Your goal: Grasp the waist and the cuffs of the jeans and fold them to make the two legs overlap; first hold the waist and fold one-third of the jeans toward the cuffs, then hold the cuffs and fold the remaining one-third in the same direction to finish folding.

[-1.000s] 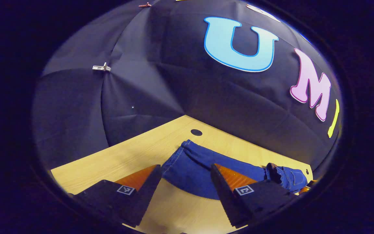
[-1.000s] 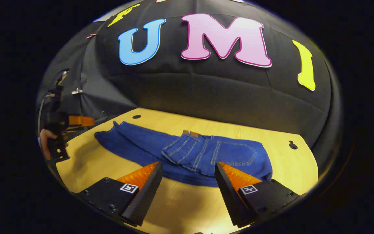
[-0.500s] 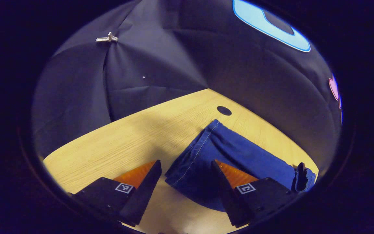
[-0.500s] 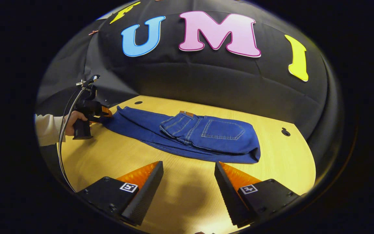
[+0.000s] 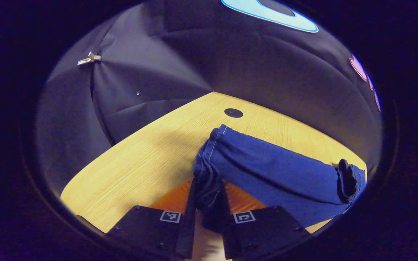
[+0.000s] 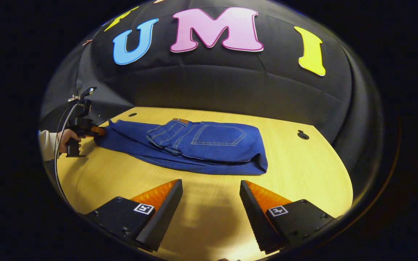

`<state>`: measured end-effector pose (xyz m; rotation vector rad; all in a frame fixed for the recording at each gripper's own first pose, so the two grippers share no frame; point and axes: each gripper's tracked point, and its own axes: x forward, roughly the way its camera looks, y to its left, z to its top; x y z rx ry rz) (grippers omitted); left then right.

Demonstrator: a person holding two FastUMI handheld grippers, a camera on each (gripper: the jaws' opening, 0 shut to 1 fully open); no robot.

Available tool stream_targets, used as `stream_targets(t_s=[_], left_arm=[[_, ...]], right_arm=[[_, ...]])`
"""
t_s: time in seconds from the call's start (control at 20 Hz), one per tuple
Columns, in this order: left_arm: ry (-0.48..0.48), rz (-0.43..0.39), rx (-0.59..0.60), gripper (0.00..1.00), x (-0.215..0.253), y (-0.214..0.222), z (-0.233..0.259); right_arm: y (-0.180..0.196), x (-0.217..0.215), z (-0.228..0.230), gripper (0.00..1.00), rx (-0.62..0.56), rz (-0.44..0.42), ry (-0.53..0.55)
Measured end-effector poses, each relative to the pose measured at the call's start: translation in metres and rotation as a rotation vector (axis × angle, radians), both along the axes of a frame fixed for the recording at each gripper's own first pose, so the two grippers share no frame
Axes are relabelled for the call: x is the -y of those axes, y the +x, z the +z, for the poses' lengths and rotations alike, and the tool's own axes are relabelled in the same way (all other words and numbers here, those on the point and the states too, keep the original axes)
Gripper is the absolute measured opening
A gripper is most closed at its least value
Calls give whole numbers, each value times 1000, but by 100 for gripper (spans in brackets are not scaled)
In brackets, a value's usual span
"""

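My right tool [image 6: 210, 203] hangs wide open over bare table [image 6: 303, 174]. Jeans [image 6: 194, 145] lie waist-folded ahead. Left tool [image 6: 98, 131] is at their far cuff end, hand [image 6: 65, 137] holding it.

We see the right gripper [image 6: 210, 203] with two wedge-shaped fingers on blocky housings, each bearing a small square black-and-white marker and a few screws. The left gripper [image 6: 98, 131] is a dark pistol-grip unit trailing a thin cable [image 6: 59, 145], held by a hand [image 6: 65, 139] in a white sleeve [image 6: 46, 145].
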<state>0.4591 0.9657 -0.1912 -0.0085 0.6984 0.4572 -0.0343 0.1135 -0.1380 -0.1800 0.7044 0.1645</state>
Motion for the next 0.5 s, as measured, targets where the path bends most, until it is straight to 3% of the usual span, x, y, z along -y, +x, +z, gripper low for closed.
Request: stream_targets(t_s=[0.15, 0.2, 0.35, 0.4, 0.5], left_arm=[[-63, 3, 50, 31, 4, -1, 1], [-78, 7, 64, 23, 5, 1, 1], [-90, 31, 80, 17, 8, 1, 8], [-86, 34, 101, 16, 13, 4, 18], [-71, -4, 174, 15, 36, 12, 51]], right_arm=[[-3, 12, -2, 97, -19, -30, 8], [-2, 15, -1, 97, -13, -34, 9], [5, 26, 8, 94, 23, -42, -8], [8, 30, 10, 97, 28, -49, -8], [12, 38, 14, 97, 36, -67, -4]])
